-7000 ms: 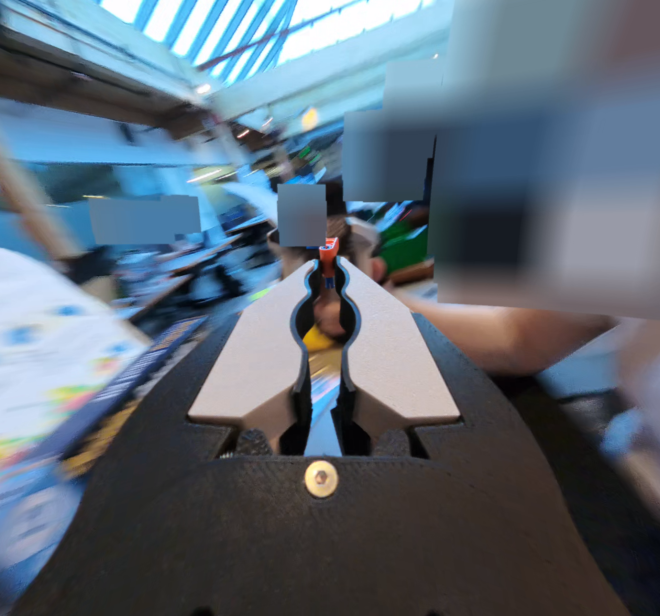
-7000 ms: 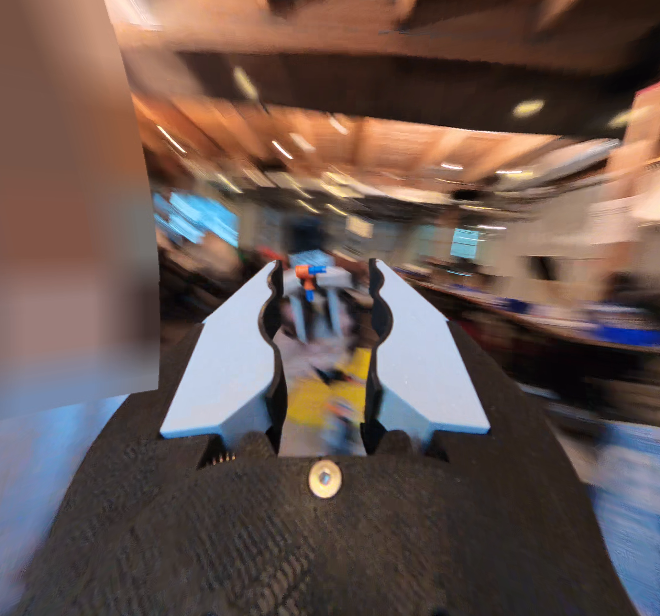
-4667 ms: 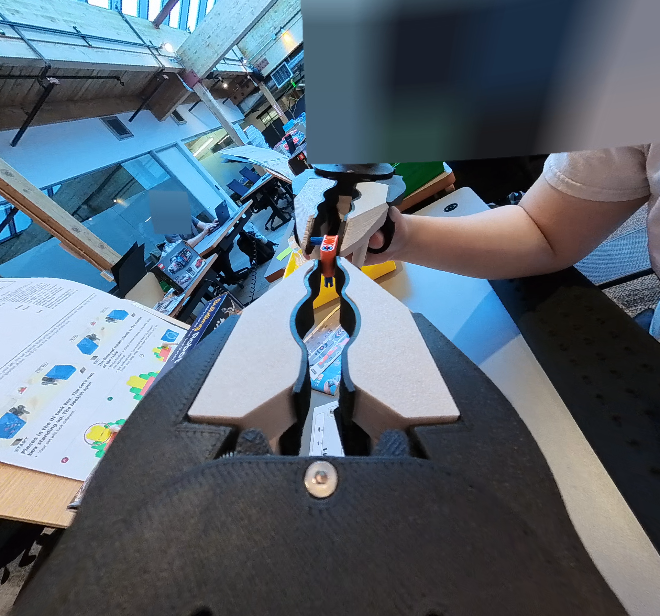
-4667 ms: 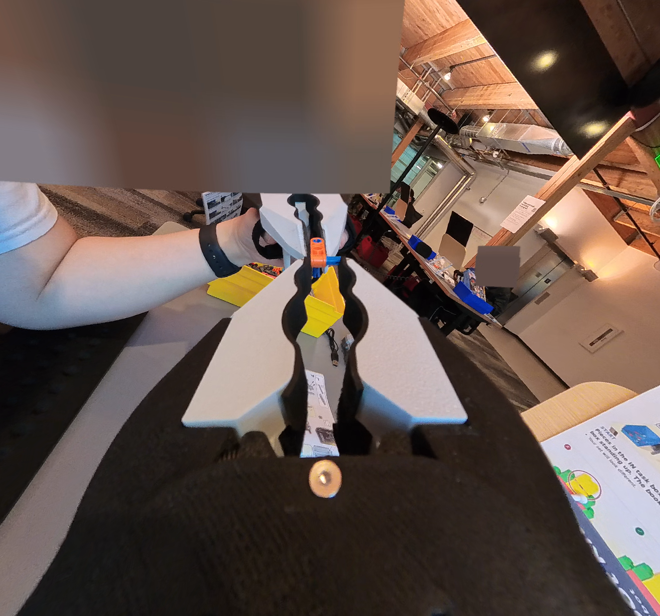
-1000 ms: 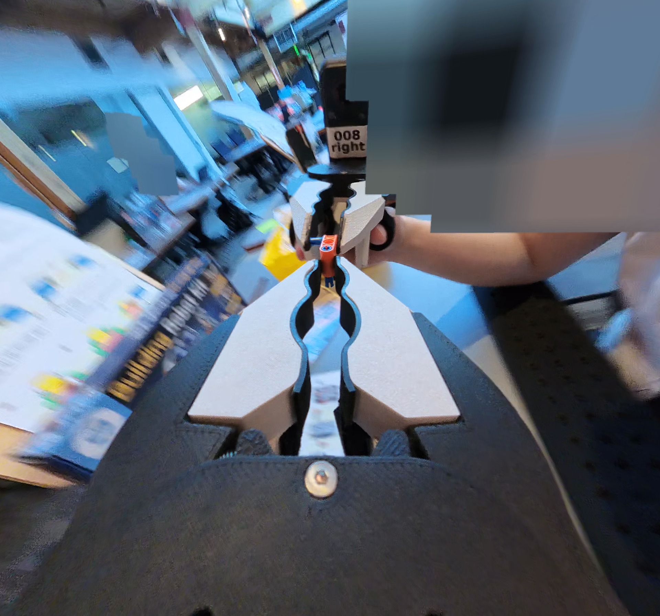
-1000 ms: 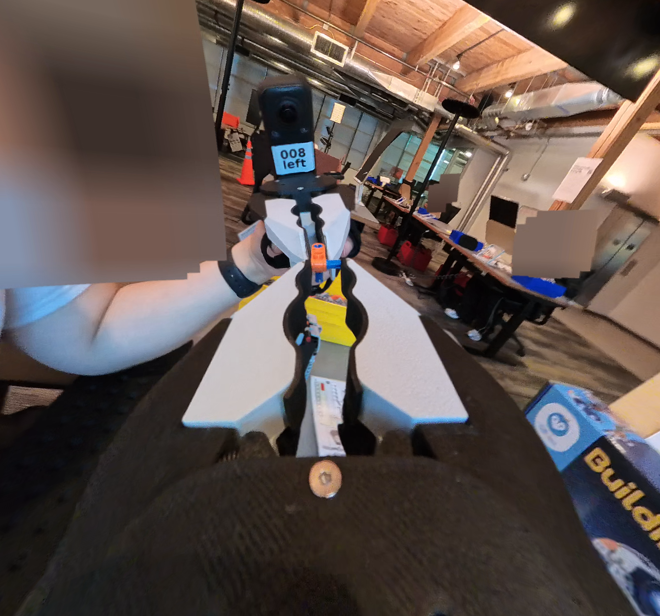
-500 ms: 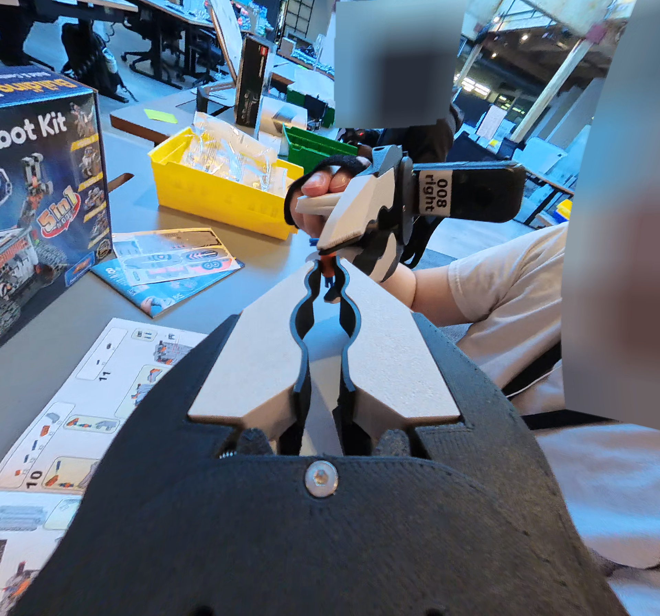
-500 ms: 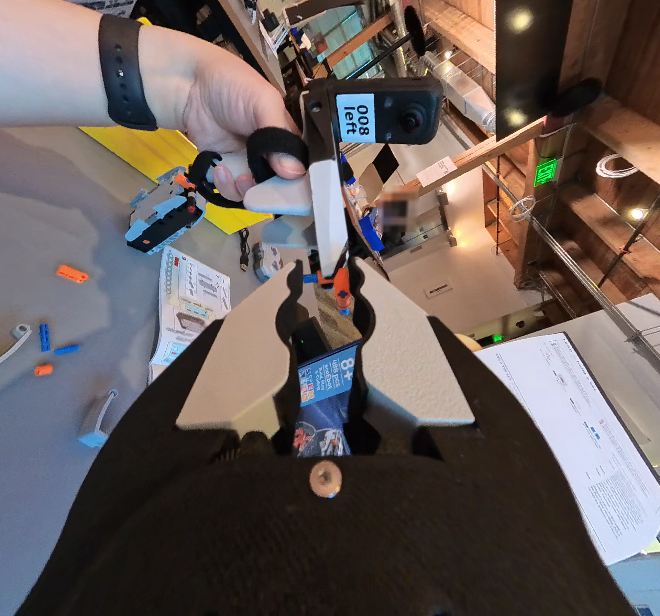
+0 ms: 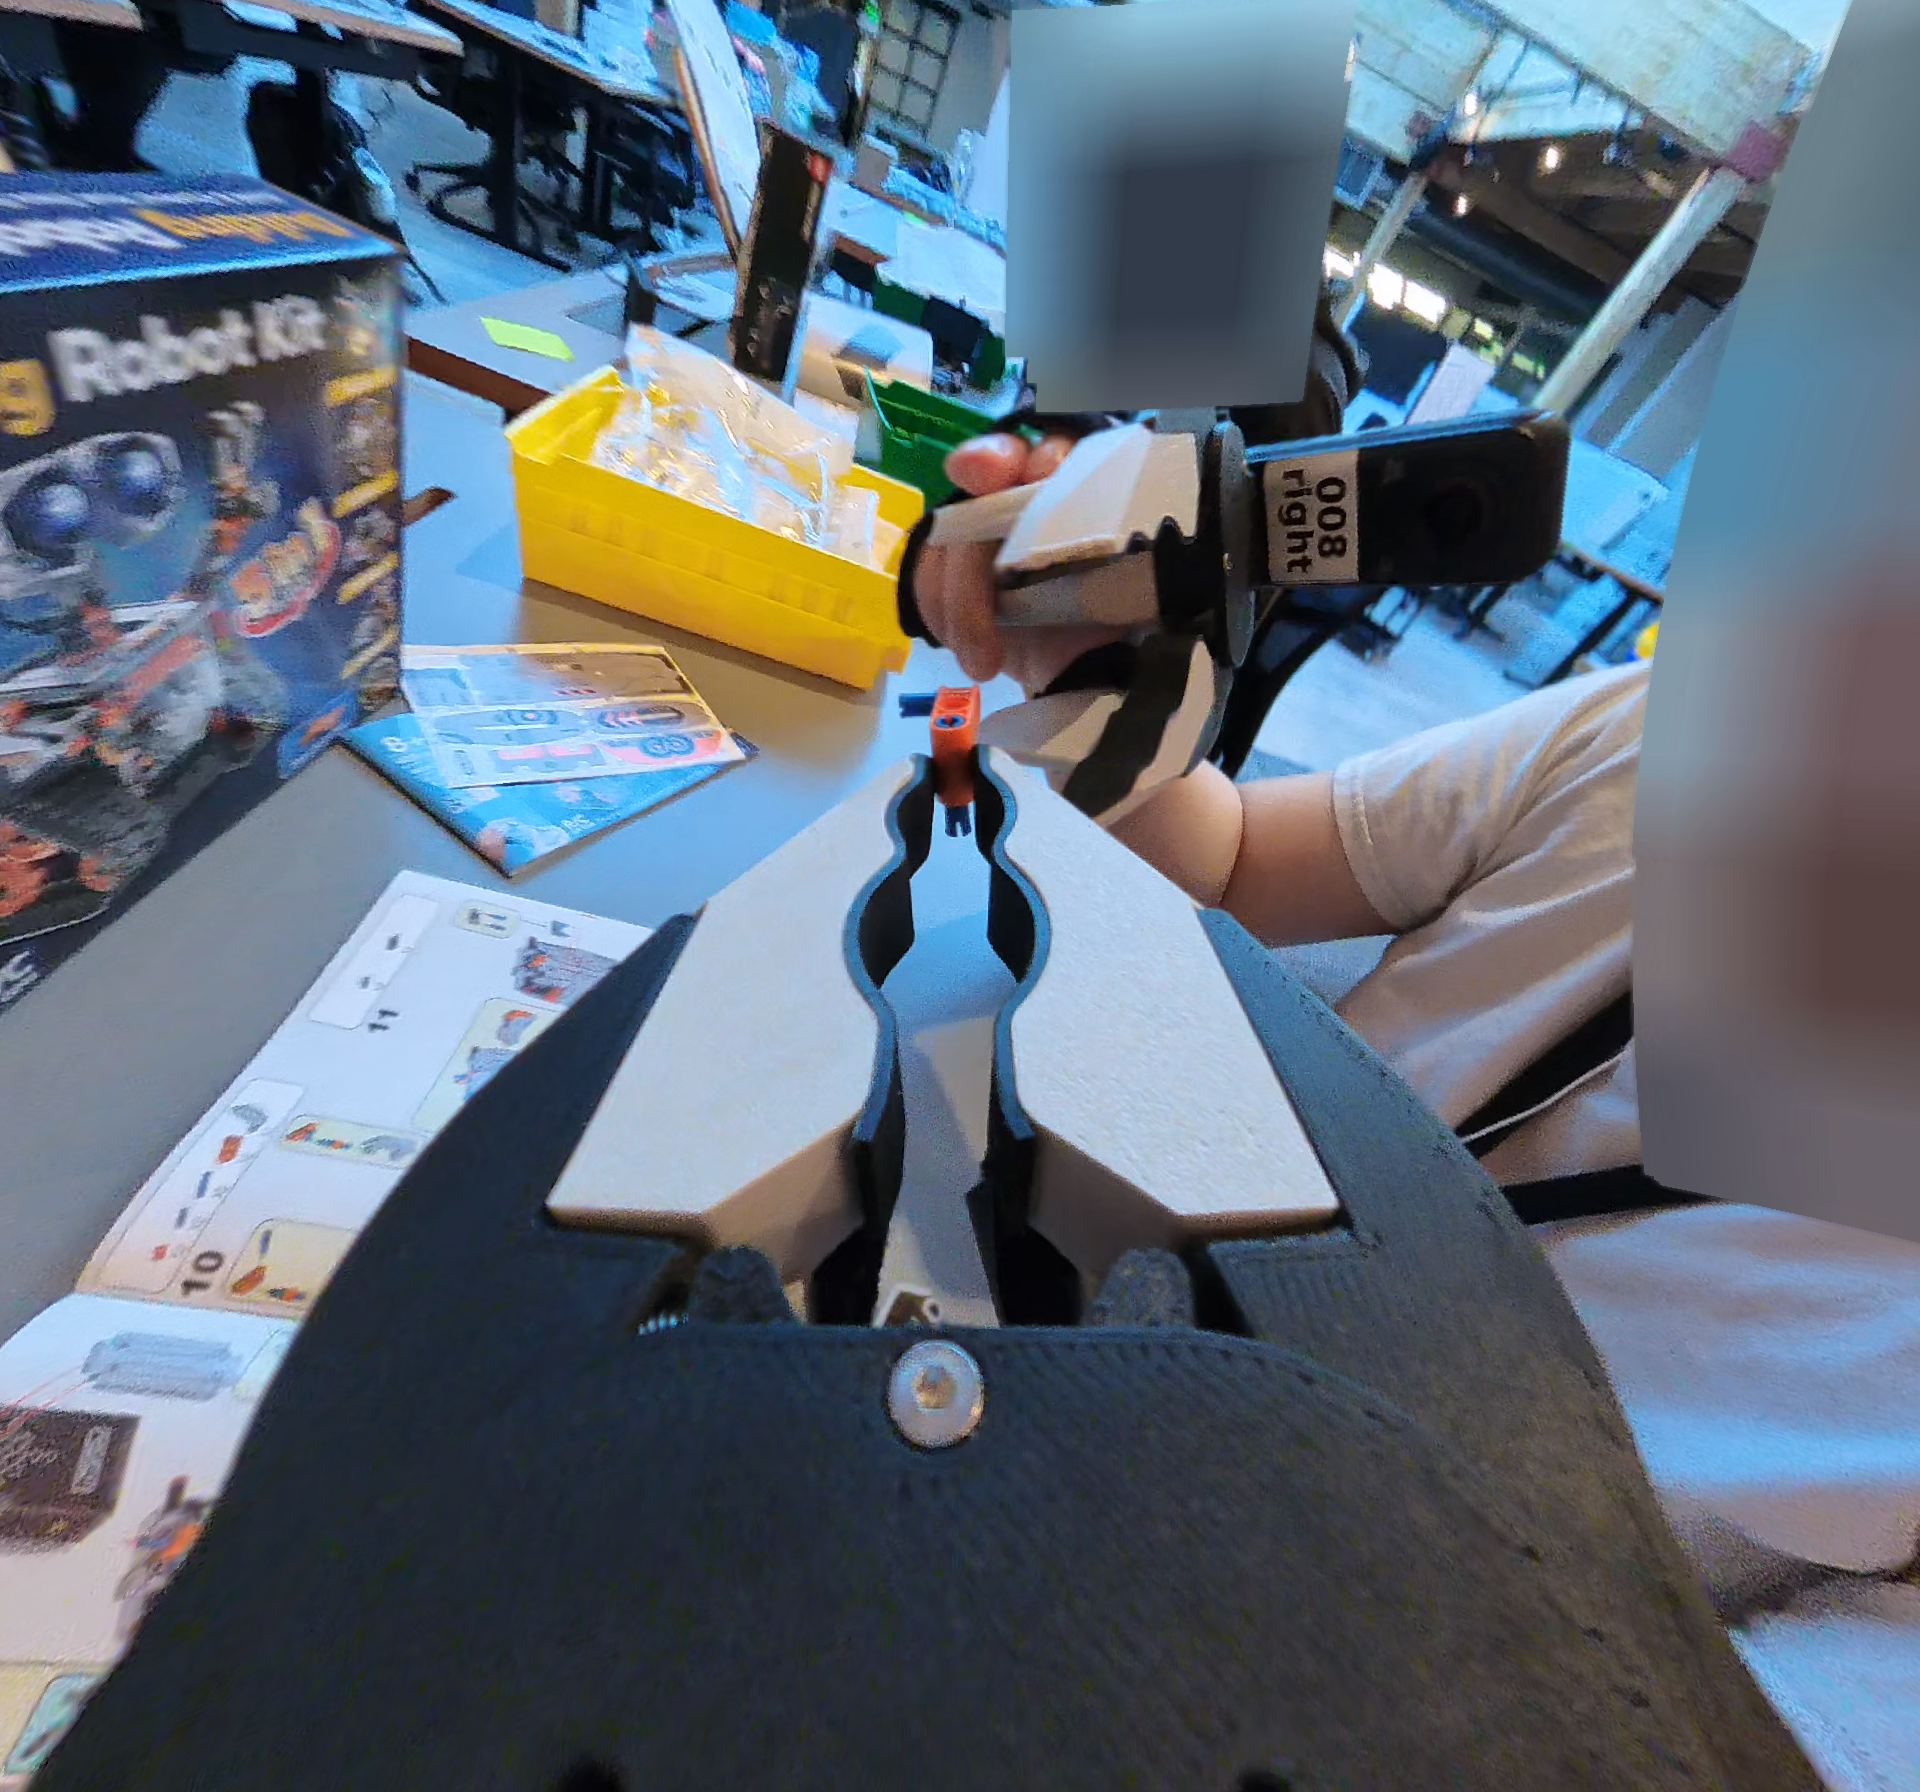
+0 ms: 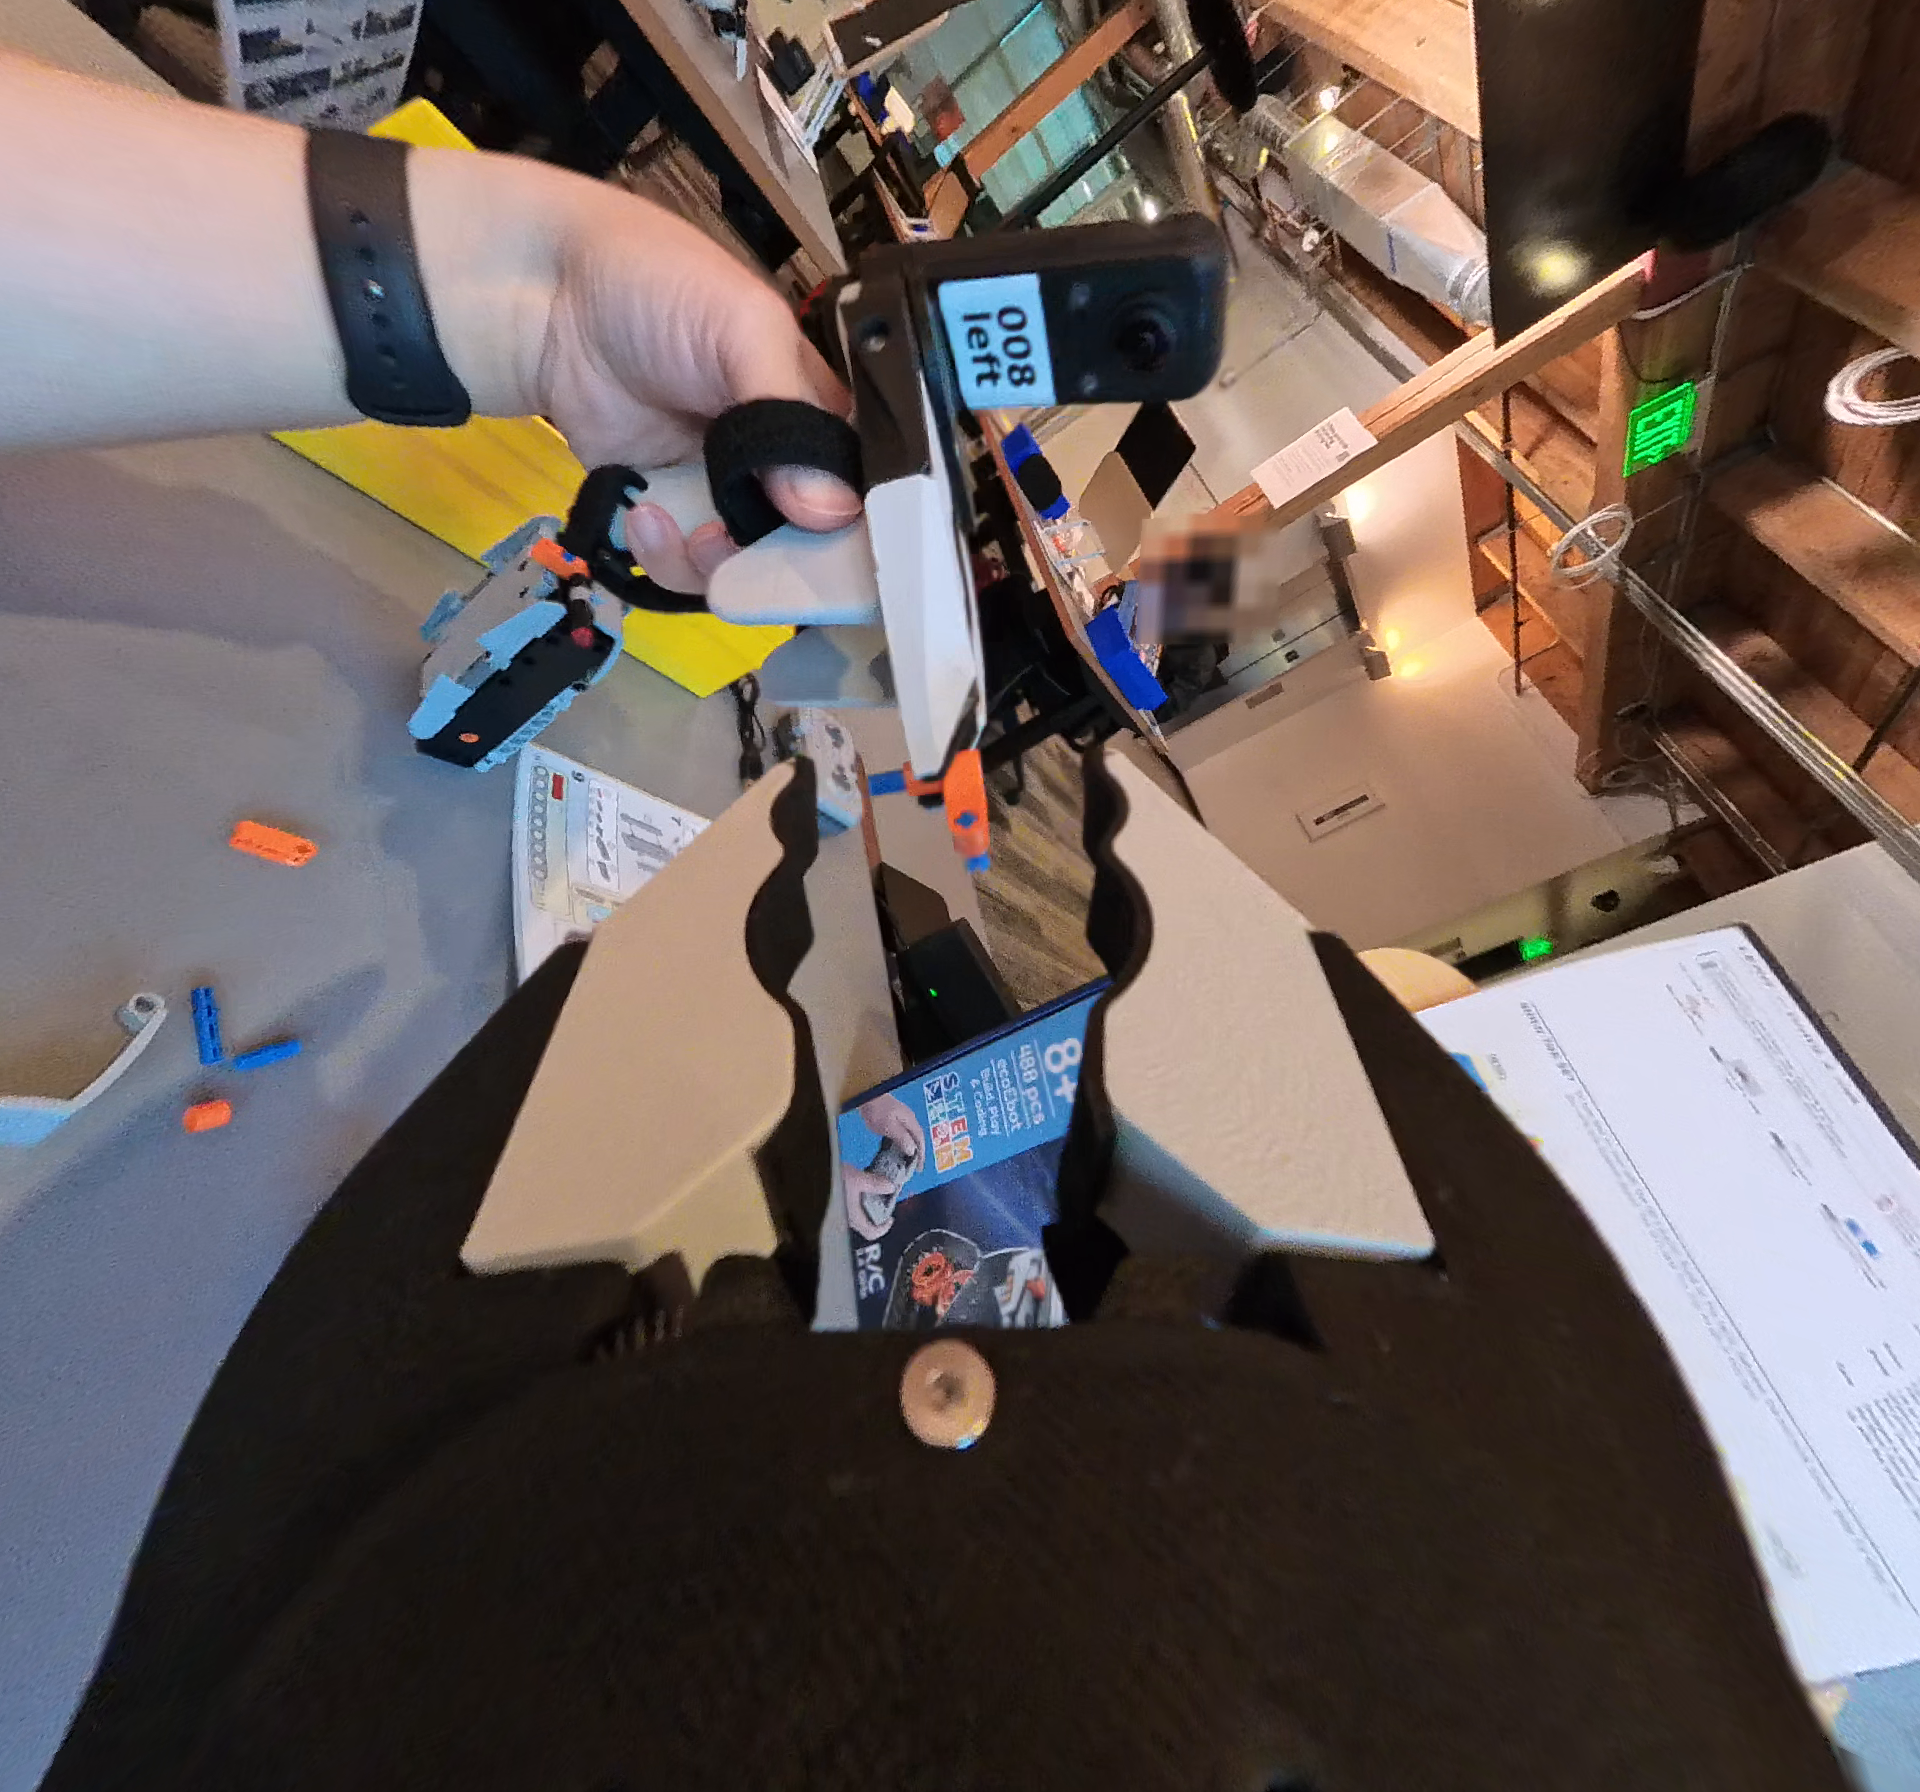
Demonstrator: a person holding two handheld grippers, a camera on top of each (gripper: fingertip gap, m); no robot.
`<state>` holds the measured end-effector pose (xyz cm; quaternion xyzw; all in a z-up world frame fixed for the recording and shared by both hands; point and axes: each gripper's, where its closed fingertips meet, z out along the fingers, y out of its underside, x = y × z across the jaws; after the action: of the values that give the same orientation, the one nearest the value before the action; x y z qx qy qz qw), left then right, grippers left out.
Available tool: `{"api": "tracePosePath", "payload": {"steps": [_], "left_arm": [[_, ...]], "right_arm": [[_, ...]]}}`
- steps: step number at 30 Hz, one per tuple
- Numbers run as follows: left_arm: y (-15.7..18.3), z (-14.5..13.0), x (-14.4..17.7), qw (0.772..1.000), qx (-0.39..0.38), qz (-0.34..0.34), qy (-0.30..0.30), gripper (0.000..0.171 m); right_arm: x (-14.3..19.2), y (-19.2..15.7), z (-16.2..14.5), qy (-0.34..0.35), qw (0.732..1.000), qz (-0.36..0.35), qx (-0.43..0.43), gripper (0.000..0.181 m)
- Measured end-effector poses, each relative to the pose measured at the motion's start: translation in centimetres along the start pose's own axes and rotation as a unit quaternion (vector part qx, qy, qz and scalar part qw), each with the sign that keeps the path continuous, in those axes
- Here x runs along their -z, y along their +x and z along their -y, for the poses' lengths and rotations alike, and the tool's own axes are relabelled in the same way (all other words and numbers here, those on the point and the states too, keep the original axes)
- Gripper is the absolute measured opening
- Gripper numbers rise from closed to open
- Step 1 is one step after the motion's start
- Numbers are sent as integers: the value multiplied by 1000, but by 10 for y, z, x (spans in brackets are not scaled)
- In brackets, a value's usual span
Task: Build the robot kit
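- two grippers met above the grey tabletop, tip to tip.
- left gripper had its claw pinched narrow on a small orange connector piece, which stuck up out of the fingertips with a blue pin poking from its side.
- seen from the right wrist view, that same left gripper hung tip-down from a hand wearing a dark wristband, the orange connector piece clamped at its tip.
- right gripper stood wide, nothing between its fingers; the orange piece sat just beyond and between the two tips, not touching that i could tell.
- from the left wrist view the right gripper lay on its side, one finger tip just beside the orange piece.
- a yellow bin with clear plastic bags sat toward the far edge of the tabletop.
- a dark kit box stood at the left edge, a blue leaflet between it and the bin.
- an open instruction booklet lay near the front edge under the left gripper.
- a half-built grey and black model rested beside a yellow bin.
- loose parts lay scattered on the tabletop: an orange beam, blue pins and a small orange stud.
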<state>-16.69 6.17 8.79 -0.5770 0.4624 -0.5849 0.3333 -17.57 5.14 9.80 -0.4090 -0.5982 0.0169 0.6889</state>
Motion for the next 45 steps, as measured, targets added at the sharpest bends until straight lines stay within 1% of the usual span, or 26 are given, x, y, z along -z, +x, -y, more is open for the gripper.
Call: {"api": "tracePosePath", "payload": {"steps": [1, 2, 4, 5, 7, 9, 12, 14, 16, 21, 23, 26, 29, 35, 41, 45], "left_arm": [[-6, 1, 8, 1000, 12, -4, 17, 5], [-13, 0, 15, 998, 41, -12, 35, 5], [-25, -4, 23, 992, 110, -31, 56, 4], [-31, -6, 23, 990, 120, -29, 61, 5], [-32, -9, 18, 991, 115, -35, 57, 4], [-23, -4, 11, 990, 107, -66, 64, 5], [-13, 2, 2, 987, 93, -104, 81, 5], [-6, -1, -3, 984, 91, -136, 68, 5], [-3, -5, -6, 985, 83, -145, 53, 5], [12, -5, 5, 974, 83, -202, 58, 5], [27, -10, 12, 967, 60, -241, 50, 5], [55, -18, 23, 953, -7, -301, 38, 5], [65, -21, 26, 950, -38, -309, 31, 5], [65, -22, 30, 952, -46, -302, 31, 5], [72, -29, 30, 950, -80, -302, 16, 5], [73, -30, 30, 949, -80, -304, 12, 5]], "right_arm": [[2, -1, -2, 1, 1000, 11, -6, 48], [4, -3, -7, -1, 1000, 23, -12, 43], [6, 3, -24, -15, 1000, 13, -18, 39], [6, 7, -35, -23, 999, 6, -22, 38], [6, 9, -53, -36, 998, 7, -45, 36], [6, 10, -67, -43, 997, 9, -70, 35], [8, 12, -77, -43, 995, 8, -92, 33], [9, 14, -81, -45, 994, 7, -101, 32], [10, 15, -82, -41, 993, 6, -107, 32], [9, 11, -84, -47, 993, 14, -107, 30], [8, 8, -86, -55, 993, 21, -102, 30], [7, 5, -86, -61, 994, 26, -91, 29], [7, 4, -86, -63, 994, 30, -88, 28], [10, 7, -87, -62, 993, 27, -92, 26], [10, 6, -86, -61, 994, 29, -89, 26], [8, 3, -87, -65, 994, 34, -85, 25]]}}
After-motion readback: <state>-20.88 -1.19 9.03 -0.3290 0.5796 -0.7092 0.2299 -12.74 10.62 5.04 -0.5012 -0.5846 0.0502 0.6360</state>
